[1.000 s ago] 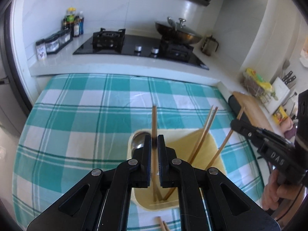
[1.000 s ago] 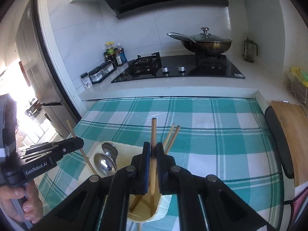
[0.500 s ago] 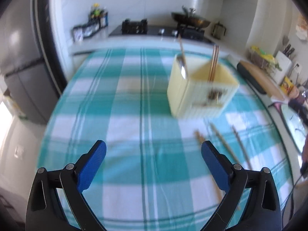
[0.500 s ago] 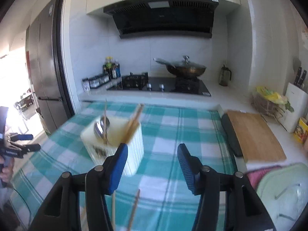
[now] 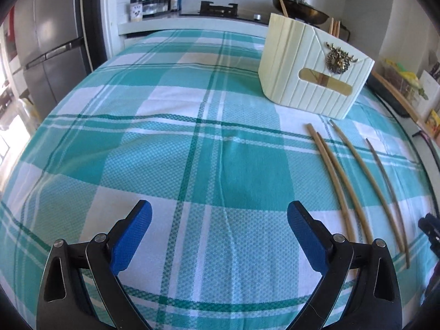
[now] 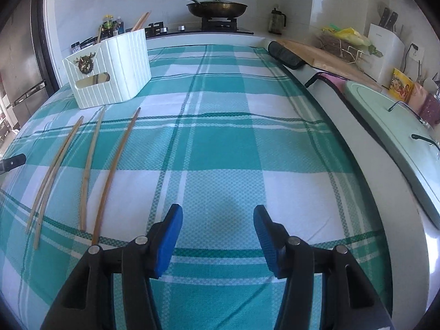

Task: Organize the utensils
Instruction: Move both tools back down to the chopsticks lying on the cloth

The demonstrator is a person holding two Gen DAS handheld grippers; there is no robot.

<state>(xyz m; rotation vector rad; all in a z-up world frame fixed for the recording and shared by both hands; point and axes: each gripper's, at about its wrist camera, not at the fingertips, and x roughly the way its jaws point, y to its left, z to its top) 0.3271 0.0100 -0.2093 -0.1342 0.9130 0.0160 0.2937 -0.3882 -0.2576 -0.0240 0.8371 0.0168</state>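
1. Four loose chopsticks (image 5: 354, 184) lie on the green-and-white checked tablecloth (image 5: 170, 148), roughly parallel, just in front of the utensil holder (image 5: 313, 68). The leftmost two touch along part of their length; the other two lie apart.
2. That holder is a cream ribbed box with a brass crest and a slot handle on its front. It stands upright on the cloth, toward the stove end.
3. More chopsticks (image 6: 140, 20) stick up out of the holder, leaning.
4. Both tongs are spread wide with nothing between the blue pads. The left gripper (image 5: 220, 231) hovers over bare cloth to the left of the loose chopsticks. The right gripper (image 6: 218, 233) hovers over bare cloth to their right.
5. Only the left wrist view shows the refrigerator (image 5: 49, 49) beside the table.
6. Only the right wrist view shows the wooden cutting board (image 6: 324, 55), the knife block (image 6: 385, 49), the wire basket (image 6: 341, 44) and a pale green lid with wire handles (image 6: 390, 121). The lidded wok (image 6: 217, 7) on the stove is clearest there too.
7. Each view catches only a dark sliver of the other gripper at its edge.
8. What sits inside the holder is hidden by its walls, and the lettering on the spice jars (image 5: 137, 13) is too small to read.
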